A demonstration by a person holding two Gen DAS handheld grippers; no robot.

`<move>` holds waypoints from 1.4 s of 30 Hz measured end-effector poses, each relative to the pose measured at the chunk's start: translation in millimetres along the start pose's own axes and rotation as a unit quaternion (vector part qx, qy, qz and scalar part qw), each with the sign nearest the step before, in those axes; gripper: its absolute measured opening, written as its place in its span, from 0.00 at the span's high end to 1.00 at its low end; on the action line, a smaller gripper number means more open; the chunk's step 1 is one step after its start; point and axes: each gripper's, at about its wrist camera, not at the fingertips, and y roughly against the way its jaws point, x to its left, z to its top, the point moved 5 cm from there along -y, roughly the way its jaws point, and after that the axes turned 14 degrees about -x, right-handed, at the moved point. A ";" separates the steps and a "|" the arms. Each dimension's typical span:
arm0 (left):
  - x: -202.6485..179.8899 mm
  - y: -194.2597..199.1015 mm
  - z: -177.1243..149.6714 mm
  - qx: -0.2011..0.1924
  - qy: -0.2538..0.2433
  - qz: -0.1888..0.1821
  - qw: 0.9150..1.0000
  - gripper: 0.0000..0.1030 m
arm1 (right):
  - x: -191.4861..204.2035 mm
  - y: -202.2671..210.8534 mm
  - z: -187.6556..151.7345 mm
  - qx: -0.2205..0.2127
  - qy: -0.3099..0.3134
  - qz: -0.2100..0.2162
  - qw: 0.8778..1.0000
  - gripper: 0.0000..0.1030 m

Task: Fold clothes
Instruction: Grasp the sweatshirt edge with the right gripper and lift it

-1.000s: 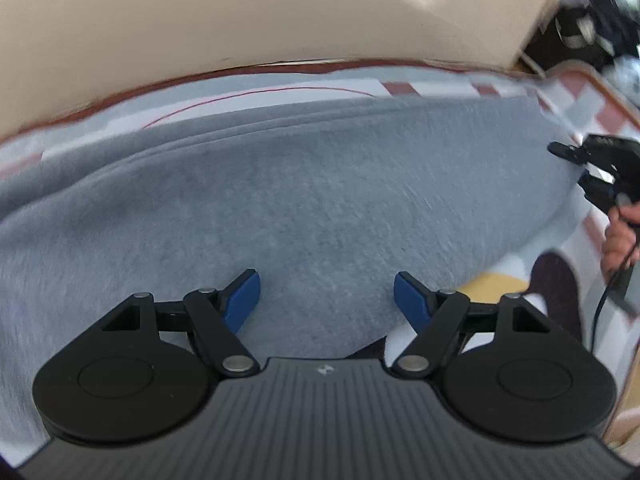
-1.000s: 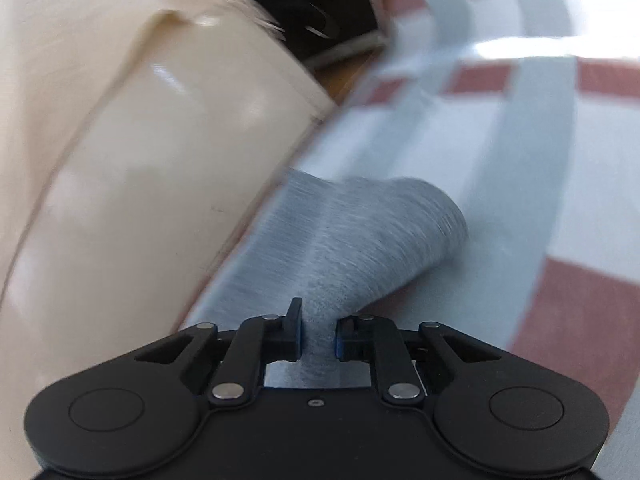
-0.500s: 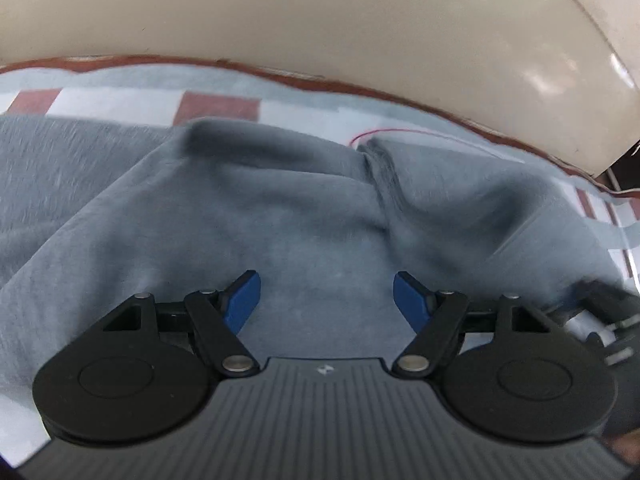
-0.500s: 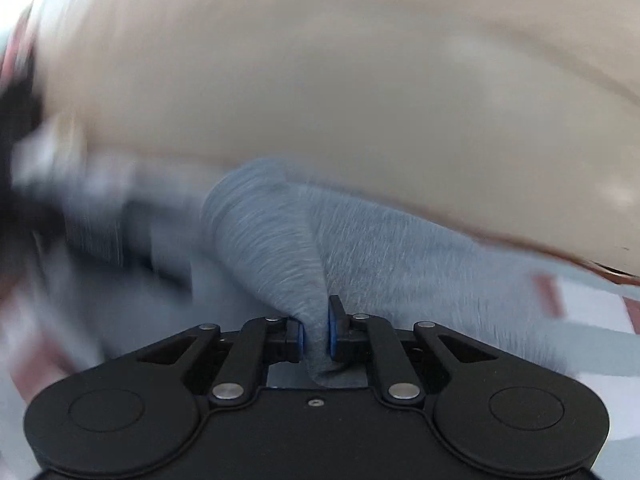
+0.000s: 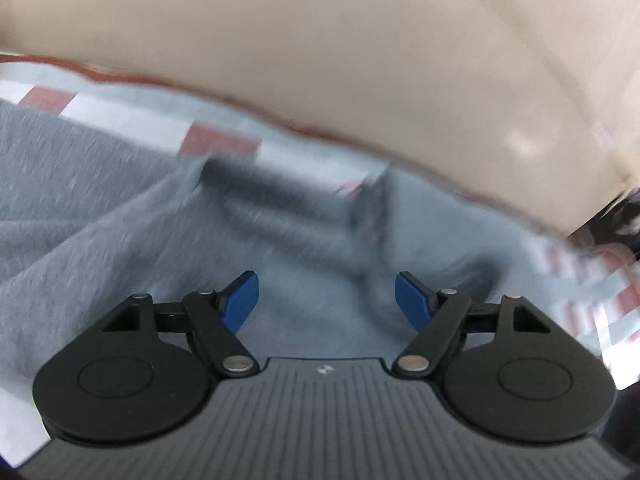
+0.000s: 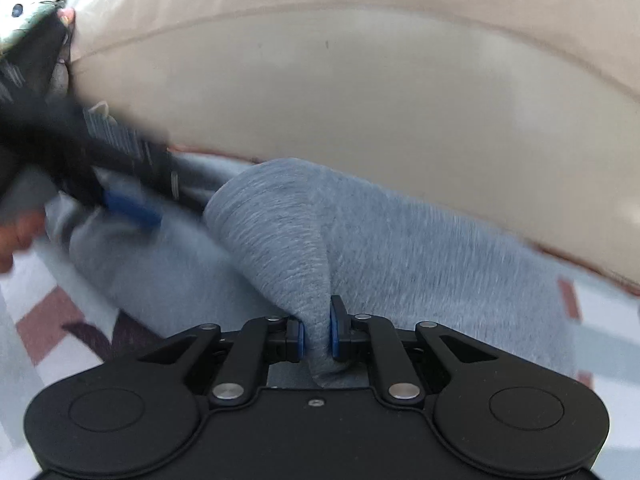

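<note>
Right wrist: our right gripper point(image 6: 316, 334) pinches a grey garment point(image 6: 420, 252) fold.
Left wrist: our left gripper point(image 5: 327, 300) spread, empty.
Progress: first fold underway; flattening left.

Item count: one grey garment point(image 6: 400, 248); one checked cover point(image 5: 120, 120); one beige padded panel point(image 6: 360, 100); two grippers, left gripper point(image 5: 327, 300) and right gripper point(image 6: 316, 334).
</note>
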 end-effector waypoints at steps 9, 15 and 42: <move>-4.2 -26.2 -12.3 0.046 0.049 -0.041 0.997 0.26 | -5.4 23.3 9.7 -0.032 -0.016 -0.004 0.999 0.86; -12.9 -70.0 11.5 0.043 0.014 -0.014 0.999 0.27 | -56.0 42.9 2.6 -0.062 -0.199 -0.008 0.978 0.86; -13.2 -22.2 -15.0 0.089 0.320 -0.154 0.931 0.26 | -6.1 49.6 -18.3 0.105 -0.038 0.004 0.994 0.82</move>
